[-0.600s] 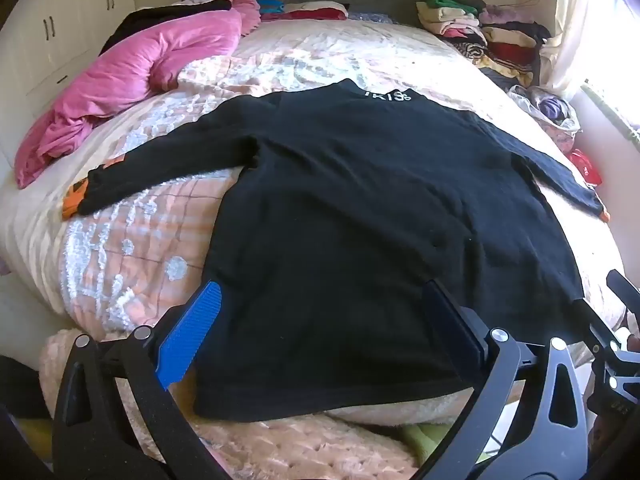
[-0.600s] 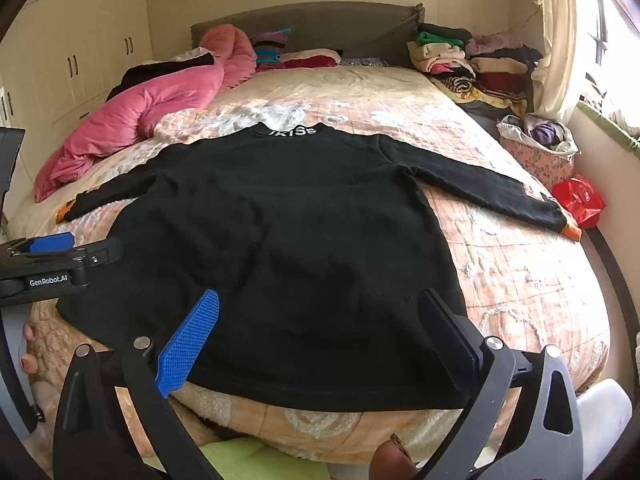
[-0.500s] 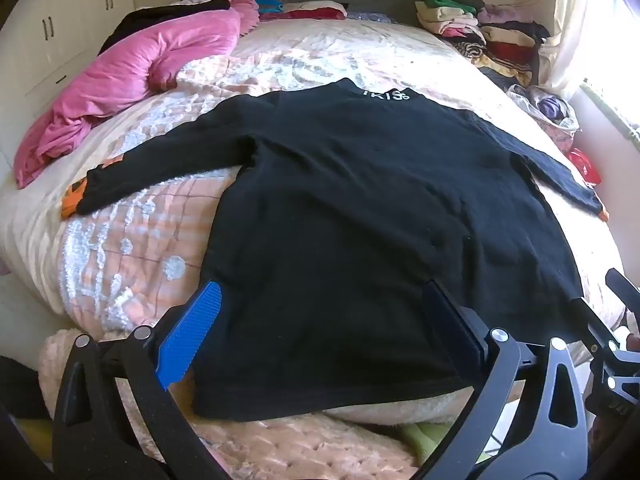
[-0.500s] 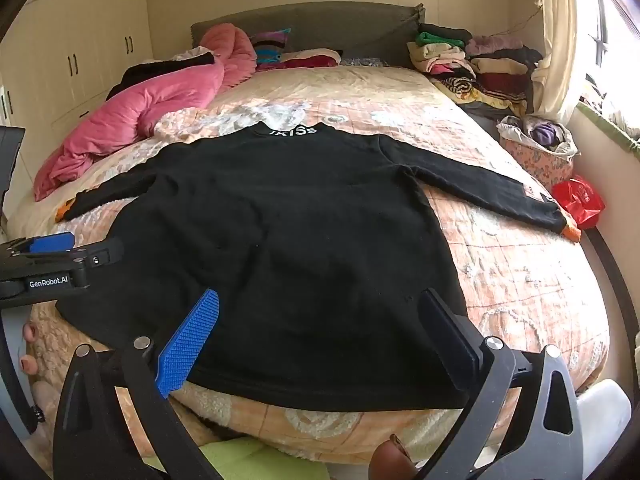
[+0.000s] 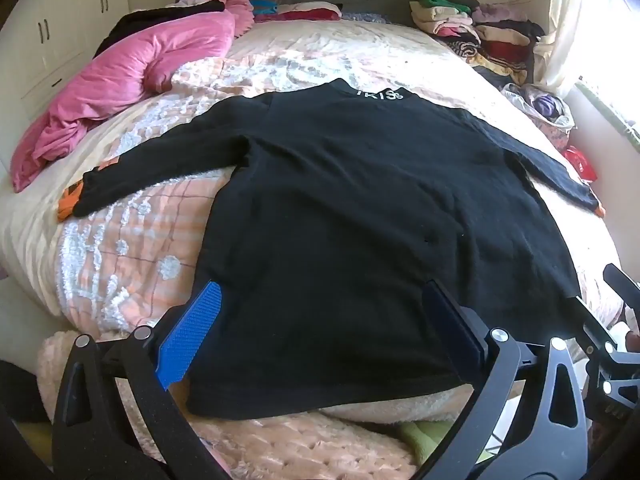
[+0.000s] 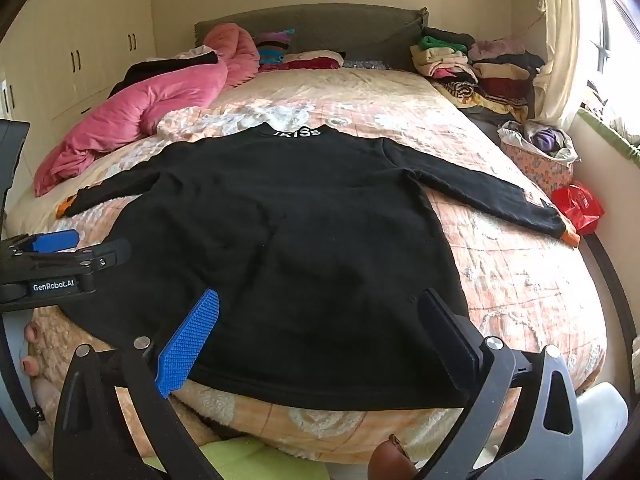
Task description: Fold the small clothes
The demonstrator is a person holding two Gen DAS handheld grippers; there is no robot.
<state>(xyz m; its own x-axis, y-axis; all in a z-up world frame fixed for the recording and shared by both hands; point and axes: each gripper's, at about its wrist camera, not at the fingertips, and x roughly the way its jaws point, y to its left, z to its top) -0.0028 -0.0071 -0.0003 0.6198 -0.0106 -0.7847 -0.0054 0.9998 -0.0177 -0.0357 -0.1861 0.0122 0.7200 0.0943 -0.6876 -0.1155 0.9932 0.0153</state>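
A black long-sleeved top (image 5: 360,220) (image 6: 288,232) lies flat on the bed, sleeves spread to both sides, collar with white lettering at the far end, orange cuffs at the sleeve ends. My left gripper (image 5: 320,332) hangs open just above the hem on the near left part of the top, nothing between its fingers. My right gripper (image 6: 320,332) is open too, above the hem toward the near right. The left gripper also shows at the left edge of the right wrist view.
A pink quilt (image 5: 132,76) lies bunched at the far left of the bed (image 6: 520,272). Folded clothes (image 6: 480,68) are stacked at the far right by the headboard. A basket of laundry (image 6: 540,152) and a red bag (image 6: 580,208) sit beside the bed at right.
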